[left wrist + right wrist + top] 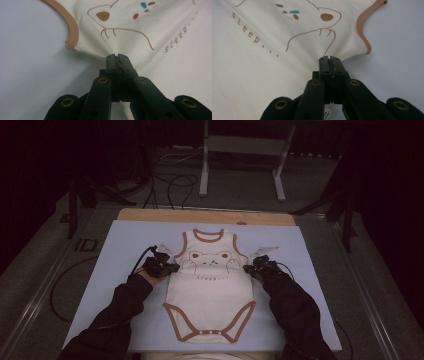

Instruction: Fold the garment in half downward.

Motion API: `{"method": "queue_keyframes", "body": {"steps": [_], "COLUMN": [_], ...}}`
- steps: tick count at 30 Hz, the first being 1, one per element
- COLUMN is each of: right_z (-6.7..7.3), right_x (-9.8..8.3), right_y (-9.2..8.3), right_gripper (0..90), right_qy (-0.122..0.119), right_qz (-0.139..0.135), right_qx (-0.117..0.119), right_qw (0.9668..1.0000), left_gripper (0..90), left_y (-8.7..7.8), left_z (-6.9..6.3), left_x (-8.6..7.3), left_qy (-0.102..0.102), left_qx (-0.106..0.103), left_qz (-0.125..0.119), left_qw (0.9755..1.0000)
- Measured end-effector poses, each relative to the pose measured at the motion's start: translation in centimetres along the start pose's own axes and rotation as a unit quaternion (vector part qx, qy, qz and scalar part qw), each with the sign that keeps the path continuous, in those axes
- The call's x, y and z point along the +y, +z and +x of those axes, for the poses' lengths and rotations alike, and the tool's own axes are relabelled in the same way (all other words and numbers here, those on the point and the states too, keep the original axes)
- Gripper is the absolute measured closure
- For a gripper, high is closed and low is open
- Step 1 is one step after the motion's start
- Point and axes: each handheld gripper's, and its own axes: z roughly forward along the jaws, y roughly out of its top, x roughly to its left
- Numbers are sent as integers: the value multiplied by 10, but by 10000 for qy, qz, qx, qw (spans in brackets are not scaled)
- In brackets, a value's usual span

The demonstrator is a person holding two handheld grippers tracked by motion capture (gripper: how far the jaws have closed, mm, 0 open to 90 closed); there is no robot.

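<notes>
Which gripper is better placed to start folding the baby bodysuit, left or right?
Neither clearly: the left gripper and right gripper are each shut on a side edge of the bodysuit, just below an armhole.

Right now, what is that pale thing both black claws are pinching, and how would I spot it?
Look at the light blue mat covering the table. In its middle lies a cream baby bodysuit, flat, neck away from the person. Brown trim, a drawn bear face and the word "sleep" mark it; the left gripper and right gripper pinch its side edges.
</notes>
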Motion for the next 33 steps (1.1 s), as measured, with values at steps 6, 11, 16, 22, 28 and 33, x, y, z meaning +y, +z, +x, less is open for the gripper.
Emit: {"method": "queue_keyframes", "body": {"steps": [6,11,16,22,28,33], "right_z": [3,7,11,19,30,39], "right_x": [2,2,2,1,-4,-7], "right_y": [-7,-14,-24,-37,-47,-56], "right_gripper": [899,899,898,899,898,898], "right_qy": [-86,-146,-196,-338,-489,-566], "right_qz": [-63,-109,-195,-235,-266,-294], "right_qx": [0,-11,13,40,103,122], "right_qw": [9999,9998,9996,9991,9984,9979], "left_gripper": [895,895,895,895,895,895], "left_y": [-7,-16,-24,-34,-42,-49], "left_z": [-2,-7,-14,-22,-27,-33], "left_x": [0,2,2,-2,-7,-12], "left_qy": [52,117,236,315,461,567], "left_qx": [-21,-37,-54,-83,-123,-171], "left_qz": [-22,-89,-65,-86,-35,-27], "left_qw": [10000,9999,9997,9994,9989,9982]}}
